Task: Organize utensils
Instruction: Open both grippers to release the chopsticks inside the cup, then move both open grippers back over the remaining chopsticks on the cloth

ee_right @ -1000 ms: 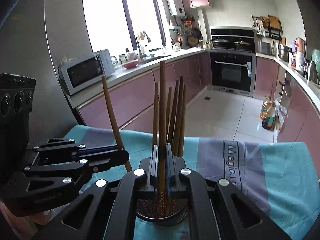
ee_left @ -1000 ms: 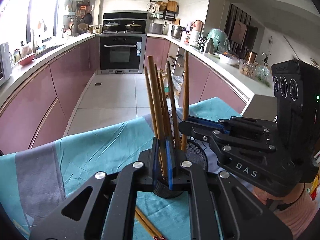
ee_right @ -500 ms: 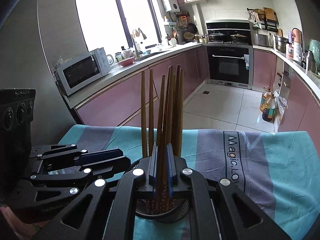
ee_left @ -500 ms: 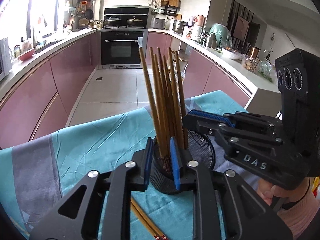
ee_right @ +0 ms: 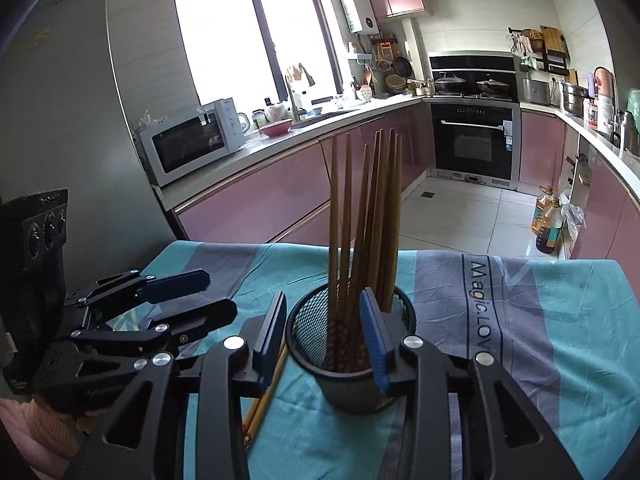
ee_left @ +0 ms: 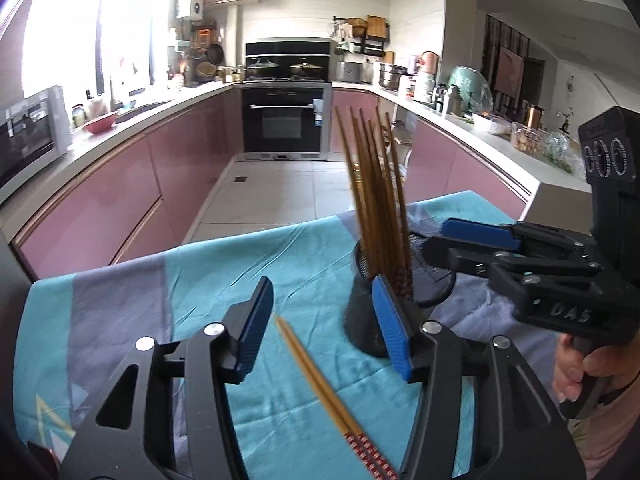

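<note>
A loose chopstick pair (ee_left: pixel 320 380) lies on the cloth (ee_left: pixel 120 308), long axis running 11 to 5 o'clock, between the left gripper (ee_left: pixel 324 320)'s just-released, empty jaws. The right gripper (ee_right: pixel 324 332), likewise just opened, probably sits farther away, by the holder (ee_right: pixel 352 344).

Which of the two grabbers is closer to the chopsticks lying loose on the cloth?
Left. The left gripper hangs open right over the loose chopsticks, which lie between its fingers. The right gripper, open too, is at the mesh holder, the chopsticks just off to its side.
</note>
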Available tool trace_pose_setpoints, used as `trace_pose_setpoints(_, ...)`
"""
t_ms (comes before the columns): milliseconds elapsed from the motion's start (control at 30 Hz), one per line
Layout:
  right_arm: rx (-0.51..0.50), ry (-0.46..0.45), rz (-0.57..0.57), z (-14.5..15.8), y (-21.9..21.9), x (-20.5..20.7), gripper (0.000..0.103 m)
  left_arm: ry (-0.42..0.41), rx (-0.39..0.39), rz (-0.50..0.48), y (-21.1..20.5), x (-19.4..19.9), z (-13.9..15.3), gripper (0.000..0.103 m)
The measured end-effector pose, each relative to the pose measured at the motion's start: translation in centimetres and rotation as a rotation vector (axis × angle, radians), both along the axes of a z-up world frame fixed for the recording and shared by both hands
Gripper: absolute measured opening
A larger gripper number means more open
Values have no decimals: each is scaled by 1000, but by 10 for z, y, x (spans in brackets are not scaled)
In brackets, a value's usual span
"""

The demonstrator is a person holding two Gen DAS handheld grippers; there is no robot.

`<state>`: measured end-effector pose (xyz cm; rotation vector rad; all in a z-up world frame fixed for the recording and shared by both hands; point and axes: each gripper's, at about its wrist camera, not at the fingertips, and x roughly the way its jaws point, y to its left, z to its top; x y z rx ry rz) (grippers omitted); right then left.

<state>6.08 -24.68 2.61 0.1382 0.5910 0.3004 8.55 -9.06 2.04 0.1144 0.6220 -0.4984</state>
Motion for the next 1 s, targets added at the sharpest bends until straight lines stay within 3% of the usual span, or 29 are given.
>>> trace_pose_setpoints(133,10,5,19,-5,4,-12,44,0,11,46,15,-9,-6,69)
trace_pose_setpoints(233,-7,15,43,-11,12,-21,48,8,18,70,25,-16,-13,72)
trace_pose_setpoints(333,-19,36,68,-19,21,-27,55,9,14,96,36,-23,-19,91)
trace_pose_setpoints(667,-34,134,107,-55,45,-30,57,33,48,188,58,-34,-41,95)
trace_pose_setpoints(1000,-47,187,116,-72,56,-27,59,27,88,204,53,-42,-48,95)
